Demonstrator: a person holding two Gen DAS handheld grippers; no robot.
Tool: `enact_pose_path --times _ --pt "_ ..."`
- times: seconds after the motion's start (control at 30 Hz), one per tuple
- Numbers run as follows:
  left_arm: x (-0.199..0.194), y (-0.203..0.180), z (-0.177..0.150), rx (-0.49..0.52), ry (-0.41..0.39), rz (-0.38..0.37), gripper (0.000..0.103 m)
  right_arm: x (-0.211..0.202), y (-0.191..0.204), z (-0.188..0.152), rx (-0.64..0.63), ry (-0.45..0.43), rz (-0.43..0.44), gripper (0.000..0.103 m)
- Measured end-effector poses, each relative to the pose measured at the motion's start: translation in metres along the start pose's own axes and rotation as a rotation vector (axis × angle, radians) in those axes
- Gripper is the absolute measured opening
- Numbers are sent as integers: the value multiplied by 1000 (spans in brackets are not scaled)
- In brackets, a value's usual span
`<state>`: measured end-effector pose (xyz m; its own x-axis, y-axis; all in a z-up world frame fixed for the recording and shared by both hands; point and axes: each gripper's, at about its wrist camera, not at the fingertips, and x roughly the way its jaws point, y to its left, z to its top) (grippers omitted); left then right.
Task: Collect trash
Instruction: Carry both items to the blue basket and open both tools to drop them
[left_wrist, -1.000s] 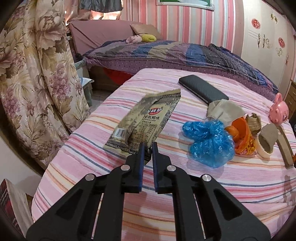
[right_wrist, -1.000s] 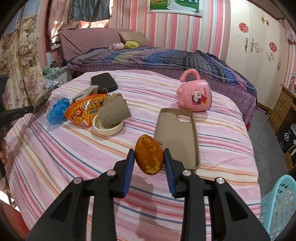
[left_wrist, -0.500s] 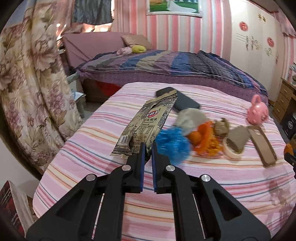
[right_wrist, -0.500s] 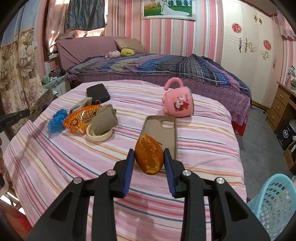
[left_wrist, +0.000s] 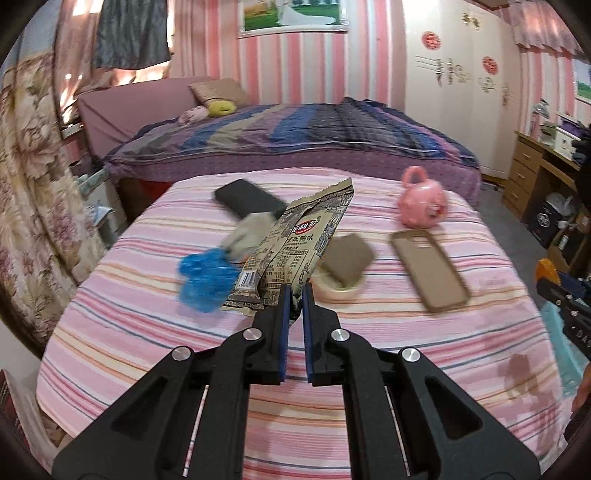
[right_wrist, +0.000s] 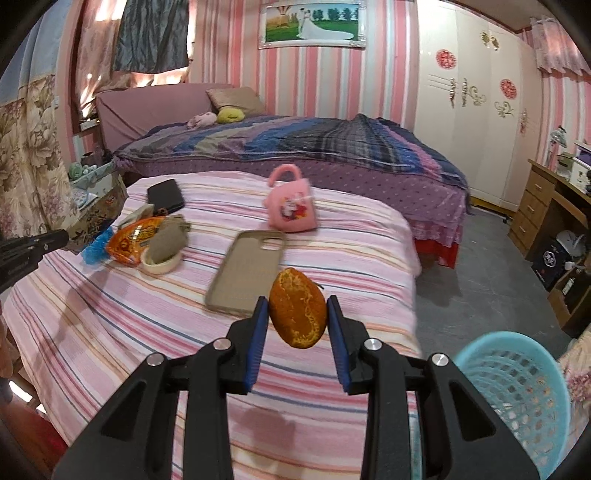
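Observation:
My left gripper (left_wrist: 296, 291) is shut on the lower edge of a grey-brown snack wrapper (left_wrist: 295, 243) and holds it up above the pink striped table. My right gripper (right_wrist: 297, 304) is shut on an orange peel (right_wrist: 297, 308), held above the table's near right edge. A light blue mesh basket (right_wrist: 517, 391) stands on the floor at the lower right. On the table lie a blue plastic bag (left_wrist: 205, 278), an orange snack bag (right_wrist: 135, 240), a crumpled grey tissue (left_wrist: 251, 232) and a brown wad in a tape roll (right_wrist: 162, 251).
A tan phone case (right_wrist: 251, 266), a pink mug (right_wrist: 293, 206) and a black wallet (right_wrist: 165, 194) lie on the striped tablecloth (right_wrist: 110, 314). A bed stands behind, a floral curtain at the left, a wooden desk (right_wrist: 550, 206) at the right.
Both grippers have swung to the right with their loads. The basket has come further into the right wrist view. The wrapper now hangs over the middle of the table.

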<state>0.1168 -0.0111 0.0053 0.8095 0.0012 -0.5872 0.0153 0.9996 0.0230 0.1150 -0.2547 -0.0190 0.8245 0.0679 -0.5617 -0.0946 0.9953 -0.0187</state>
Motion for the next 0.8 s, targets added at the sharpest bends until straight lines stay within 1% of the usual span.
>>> enact_pose_path --times 0.2,0.3,0.4,0.43,0.5,0.63,0.73,0.8 --pt "-9 -61 -3 61 -1 -79 5 -26 -57 -20 52 9 -76 32" --pt "-13 -98 -8 95 6 -127 5 -39 -96 -37 99 26 -125 32" --pt "-16 -125 -13 123 9 -156 5 -47 -126 -50 138 40 -158 32" --pt "-17 -136 -14 130 13 -170 5 -51 -142 -57 155 47 -180 32" --pt "-19 -154 -16 140 22 -197 5 -54 -158 -64 173 55 -205 32" --pt "-27 -201 -18 176 26 -255 5 -62 -200 -80 234 68 -267 32" --pt "-39 -241 -20 214 17 -312 5 -67 -217 -86 267 64 -298 32" --pt "-45 -260 -21 235 11 -340 5 -68 -226 -89 276 68 -320 32"
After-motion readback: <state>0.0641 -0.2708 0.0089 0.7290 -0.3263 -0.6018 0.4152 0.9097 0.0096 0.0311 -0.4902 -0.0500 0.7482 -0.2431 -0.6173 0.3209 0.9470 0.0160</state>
